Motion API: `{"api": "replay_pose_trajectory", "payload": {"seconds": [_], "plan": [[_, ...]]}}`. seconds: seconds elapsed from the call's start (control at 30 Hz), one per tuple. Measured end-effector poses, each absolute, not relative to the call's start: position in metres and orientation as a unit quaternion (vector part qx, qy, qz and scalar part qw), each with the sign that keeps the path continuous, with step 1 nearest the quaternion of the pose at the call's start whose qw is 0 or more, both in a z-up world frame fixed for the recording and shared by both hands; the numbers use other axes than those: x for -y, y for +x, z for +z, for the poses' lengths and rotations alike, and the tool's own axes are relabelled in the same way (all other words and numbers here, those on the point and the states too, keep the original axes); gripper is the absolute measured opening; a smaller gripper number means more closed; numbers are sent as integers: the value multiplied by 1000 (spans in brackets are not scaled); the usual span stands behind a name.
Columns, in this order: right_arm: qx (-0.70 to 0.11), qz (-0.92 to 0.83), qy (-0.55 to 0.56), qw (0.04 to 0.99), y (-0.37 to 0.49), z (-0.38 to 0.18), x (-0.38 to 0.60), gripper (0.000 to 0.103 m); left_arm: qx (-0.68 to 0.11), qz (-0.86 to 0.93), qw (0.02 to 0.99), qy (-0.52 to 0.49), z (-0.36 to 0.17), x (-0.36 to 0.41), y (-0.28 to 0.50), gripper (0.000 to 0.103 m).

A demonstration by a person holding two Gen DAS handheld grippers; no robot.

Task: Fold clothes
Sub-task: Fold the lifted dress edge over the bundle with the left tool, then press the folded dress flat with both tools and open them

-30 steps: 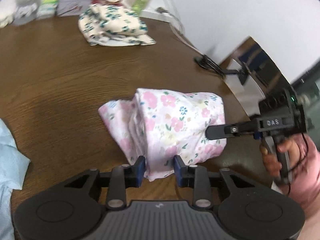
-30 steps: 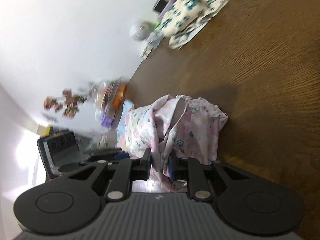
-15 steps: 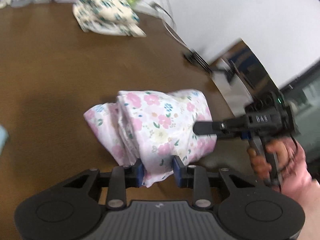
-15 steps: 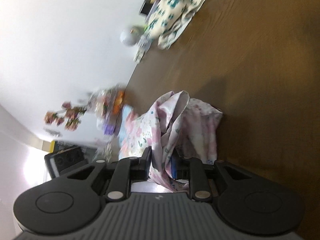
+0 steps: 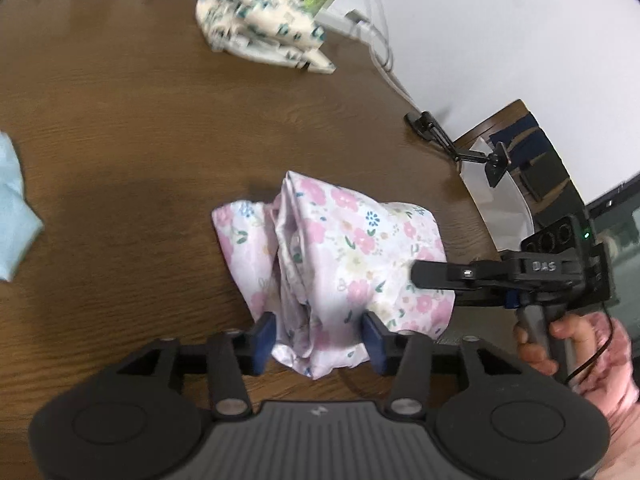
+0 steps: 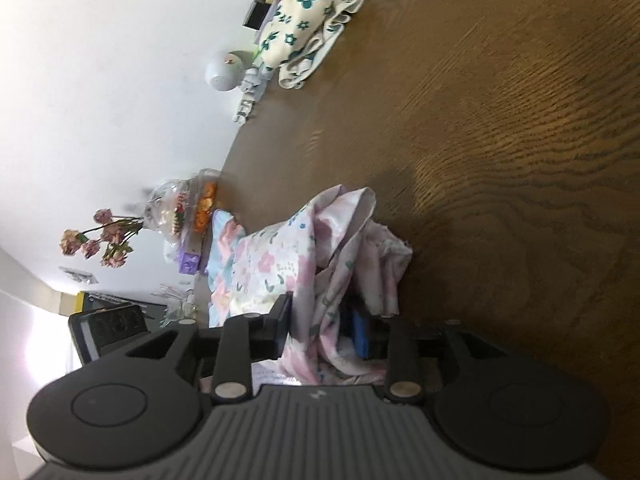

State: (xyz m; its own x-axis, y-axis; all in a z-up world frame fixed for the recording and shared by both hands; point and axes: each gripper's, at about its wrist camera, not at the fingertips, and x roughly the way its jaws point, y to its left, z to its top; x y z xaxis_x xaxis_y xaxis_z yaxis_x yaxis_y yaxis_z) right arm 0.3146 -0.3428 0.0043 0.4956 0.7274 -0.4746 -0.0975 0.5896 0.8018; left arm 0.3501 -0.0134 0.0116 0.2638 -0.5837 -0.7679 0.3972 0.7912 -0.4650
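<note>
**Pink flowered garment bunched between two tongs**

The pink flowered garment (image 5: 340, 256) sits in a thick, folded-over bundle on the near right part of the brown wooden table (image 5: 132, 128), its near edge hanging off the tabletop between the left tongs (image 5: 320, 336). Those tongs have cloth between their blue pads, but the pads stand wide and a gap shows at each side, so they look loosened rather than pinching. The right tongs (image 6: 320, 324) hold a fold of the same cloth between their tips; whether they press it firmly, I cannot tell.

Judging from the bundle alone, this fits either gathering the garment for another fold or setting down a finished one. Either way, good handling means keeping both grips level, the layers stacked edge to edge, and letting the slippery cloth settle flat before either side lets go.

The left view shows the person's hand (image 5: 576, 344) on the right tongs' handle, a light blue cloth (image 5: 16, 208) at far left, and a cream garment with green flowers (image 5: 264, 24) at the far edge. The right view alone shows the bundle's open inner layers, plus dried flowers (image 6: 100, 240) and a round white object (image 6: 224, 70) by the wall.
</note>
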Motion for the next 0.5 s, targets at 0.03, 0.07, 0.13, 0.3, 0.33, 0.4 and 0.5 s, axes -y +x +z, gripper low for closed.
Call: {"api": "replay_pose_trajectory", "payload": {"seconds": [0.03, 0.07, 0.13, 0.3, 0.33, 0.4, 0.5], "plan": [[-422, 260, 363, 789, 313, 7, 344, 39, -507, -305, 803, -74, 18, 13, 345, 58], [-416, 256, 358, 796, 311, 10, 344, 50, -484, -299, 820, -52, 28, 14, 337, 66], [-404, 248, 347, 810, 307, 16, 346, 65, -433, -289, 854, -7, 49, 15, 322, 68], [-317, 242, 151, 904, 286, 61, 306, 56, -334, -286, 894, 87, 66, 45, 299, 37], [-307, 242, 117, 913, 285, 62, 295, 48, -326, -285, 895, 107, 63, 53, 297, 28], [-307, 238, 73, 919, 289, 54, 274, 18, -318, -280, 895, 140, 53, 70, 296, 18], [-311, 226, 46, 922, 296, 37, 258, 17, -319, -256, 898, 162, 32, 82, 299, 17]]}}
